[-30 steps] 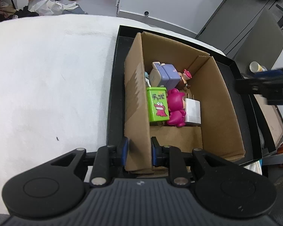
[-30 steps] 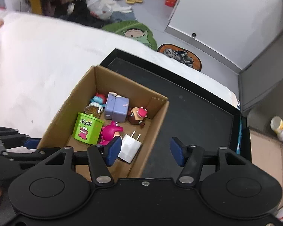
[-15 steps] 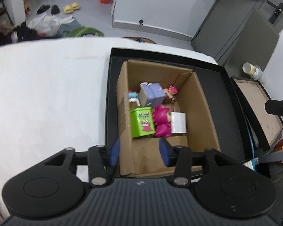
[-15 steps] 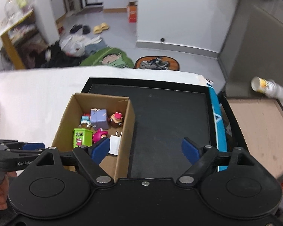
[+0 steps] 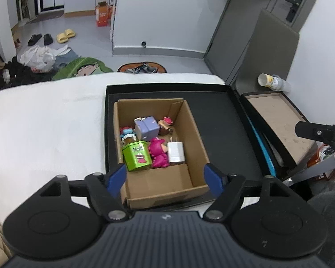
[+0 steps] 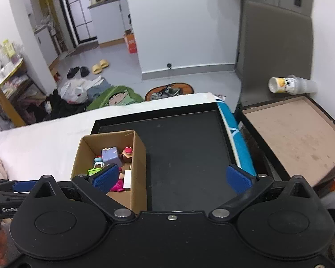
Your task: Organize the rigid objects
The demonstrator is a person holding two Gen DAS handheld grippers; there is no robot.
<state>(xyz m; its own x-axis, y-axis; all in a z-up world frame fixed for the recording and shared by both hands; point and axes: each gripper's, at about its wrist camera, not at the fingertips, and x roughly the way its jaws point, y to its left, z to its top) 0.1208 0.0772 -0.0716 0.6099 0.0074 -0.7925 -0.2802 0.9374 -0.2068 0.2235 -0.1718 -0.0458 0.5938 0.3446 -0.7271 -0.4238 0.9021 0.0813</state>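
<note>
A black tray [image 5: 218, 116] on the white bed holds the cardboard box [image 5: 196, 134], toys inside partly hidden by its walls. The left gripper [image 5: 165, 179] and right gripper [image 6: 173, 175] have just been opening; their jaws are spread wide, nothing between them.

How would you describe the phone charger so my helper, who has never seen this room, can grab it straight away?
Find the black tray on the white-covered surface; an open cardboard box sits in its left part. Inside, the white charger plug lies flat just right of the magenta figurine. It is the only plain white block there, with two metal prongs at one end.
</note>
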